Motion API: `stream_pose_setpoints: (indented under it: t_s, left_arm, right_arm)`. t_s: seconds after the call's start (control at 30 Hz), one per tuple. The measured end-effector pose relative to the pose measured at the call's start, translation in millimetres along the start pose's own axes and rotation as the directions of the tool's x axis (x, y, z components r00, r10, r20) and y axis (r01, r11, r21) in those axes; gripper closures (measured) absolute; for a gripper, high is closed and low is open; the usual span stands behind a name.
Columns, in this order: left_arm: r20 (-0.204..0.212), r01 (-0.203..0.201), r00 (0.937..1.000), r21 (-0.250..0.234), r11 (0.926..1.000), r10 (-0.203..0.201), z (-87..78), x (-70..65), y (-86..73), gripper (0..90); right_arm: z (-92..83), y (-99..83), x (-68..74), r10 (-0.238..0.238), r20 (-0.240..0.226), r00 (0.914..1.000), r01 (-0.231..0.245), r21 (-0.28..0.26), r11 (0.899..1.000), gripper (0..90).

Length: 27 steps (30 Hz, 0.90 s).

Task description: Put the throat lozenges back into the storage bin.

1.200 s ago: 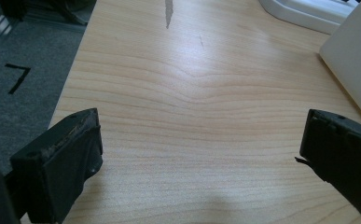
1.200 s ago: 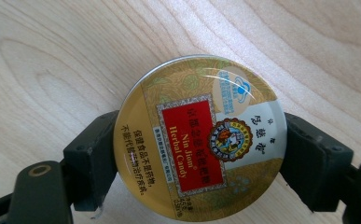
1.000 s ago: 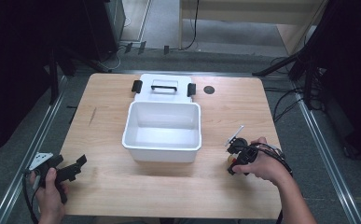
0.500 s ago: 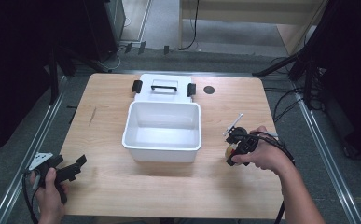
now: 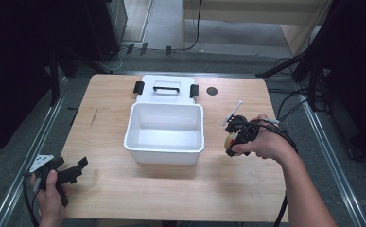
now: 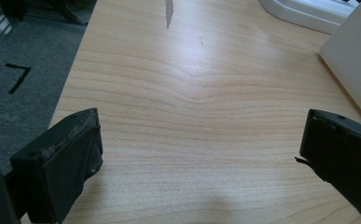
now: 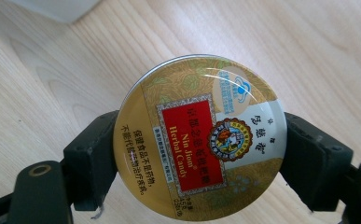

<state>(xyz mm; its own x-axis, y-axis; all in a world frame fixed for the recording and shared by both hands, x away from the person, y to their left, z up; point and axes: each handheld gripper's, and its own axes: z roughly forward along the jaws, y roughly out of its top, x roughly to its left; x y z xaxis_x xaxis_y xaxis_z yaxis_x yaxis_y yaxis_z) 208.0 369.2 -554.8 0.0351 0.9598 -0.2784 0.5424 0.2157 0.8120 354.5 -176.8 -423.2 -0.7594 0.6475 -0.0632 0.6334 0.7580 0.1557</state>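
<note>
My right gripper [image 7: 197, 154] is shut on a round gold candy tin [image 7: 200, 138] with a red label, its two black pads pressing the tin's rim from either side. In the high view this right gripper [image 5: 232, 138] hangs above the table just right of the white bin [image 5: 165, 133], with the tin [image 5: 229, 140] showing between its jaws. The bin stands open, with nothing in it. My left gripper [image 5: 72, 171] rests at the table's front left corner. Its jaws stand wide apart over bare wood in the left gripper view [image 6: 197, 149], holding nothing.
The bin's white lid [image 5: 166, 89] with a handle and two black latches lies flat behind the bin. A small dark round mark [image 5: 212, 91] sits on the wooden table [image 5: 124, 189] at the back right. Cables trail over the floor beyond the table.
My right gripper has risen with the tin and moved slightly towards the bin. The left gripper has stayed where it was.
</note>
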Motion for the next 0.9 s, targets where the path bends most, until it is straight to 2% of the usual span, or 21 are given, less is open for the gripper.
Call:
stream_pose_setpoints:
  t_s: [0.1,0.13,0.57,0.8,0.9]
  left_arm:
    - [-0.002,0.0,1.0,0.0,1.0,0.0,-0.1,-0.2,0.0,0.0]
    - [-0.002,-0.001,1.0,0.001,1.0,0.001,-0.2,-0.3,0.1,0.0]
    - [-0.021,-0.029,0.9994,-0.008,0.9995,0.029,0.2,-3.7,-0.1,0.0]
    - [-0.055,-0.06,0.9968,-0.02,0.998,0.059,0.3,-7.7,-0.3,0.0]
    - [-0.065,-0.076,0.9951,-0.03,0.9966,0.074,0.1,-9.9,-0.7,0.0]
  right_arm:
    - [-5.7,6.3,-0.2,-0.006,0.004,1.0,0.006,-0.006,1.0,20.5]
    - [-9.5,10.2,-0.6,-0.025,0.007,0.9997,0.025,-0.005,1.0,20.5]
    - [-28.3,27.6,1.3,-0.049,0.016,0.9987,0.049,-0.016,0.999,20.5]
    - [-37.5,36.2,1.3,-0.071,0.025,0.9972,0.071,-0.009,0.997,20.5]
    - [-42.2,40.8,1.8,-0.073,0.019,0.9972,0.073,-0.023,0.997,20.5]
